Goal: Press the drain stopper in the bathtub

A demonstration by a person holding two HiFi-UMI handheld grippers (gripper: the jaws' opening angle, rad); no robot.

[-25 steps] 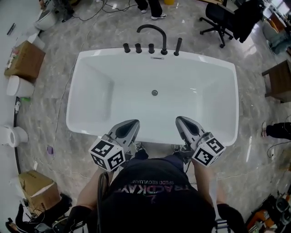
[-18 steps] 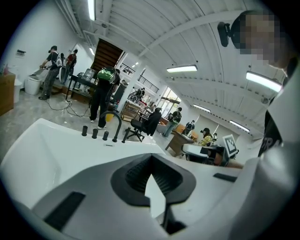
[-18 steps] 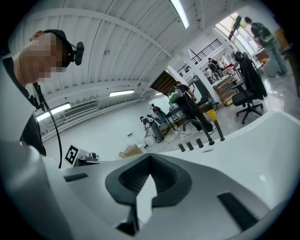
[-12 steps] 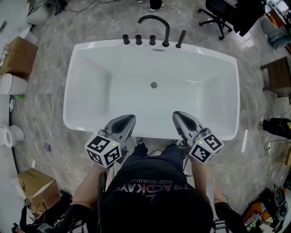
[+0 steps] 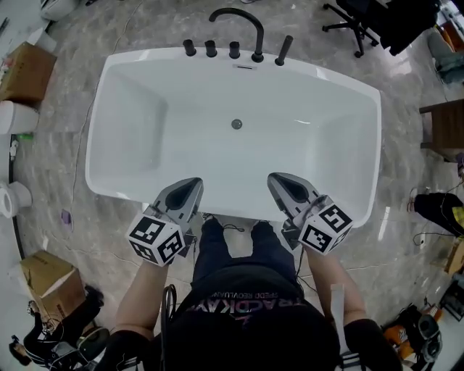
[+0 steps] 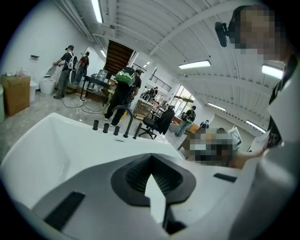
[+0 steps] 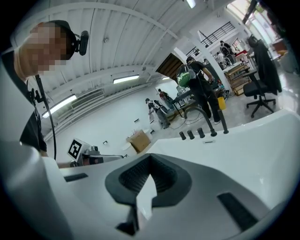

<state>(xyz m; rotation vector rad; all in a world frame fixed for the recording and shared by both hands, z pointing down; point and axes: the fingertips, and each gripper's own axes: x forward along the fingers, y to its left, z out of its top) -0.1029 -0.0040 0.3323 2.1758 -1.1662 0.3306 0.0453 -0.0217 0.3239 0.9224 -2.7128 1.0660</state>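
Drain stopper alone on the tub floor — both my tongs closed and empty.

The small round drain stopper (image 5: 236, 124) sits on the floor of the white bathtub (image 5: 98, 185), near the far wall, below the black faucet (image 5: 239, 16) and its knobs (image 5: 211, 48). My left tongs (image 5: 193, 184) and right tongs (image 5: 273, 179) hang over the near rim, well apart from the stopper, one on each side of my legs — each pair of jaws is pressed together with nothing between. Grey marble floor (image 5: 65, 174) surrounds the tub, with a cardboard box (image 5: 25, 69) at the left.
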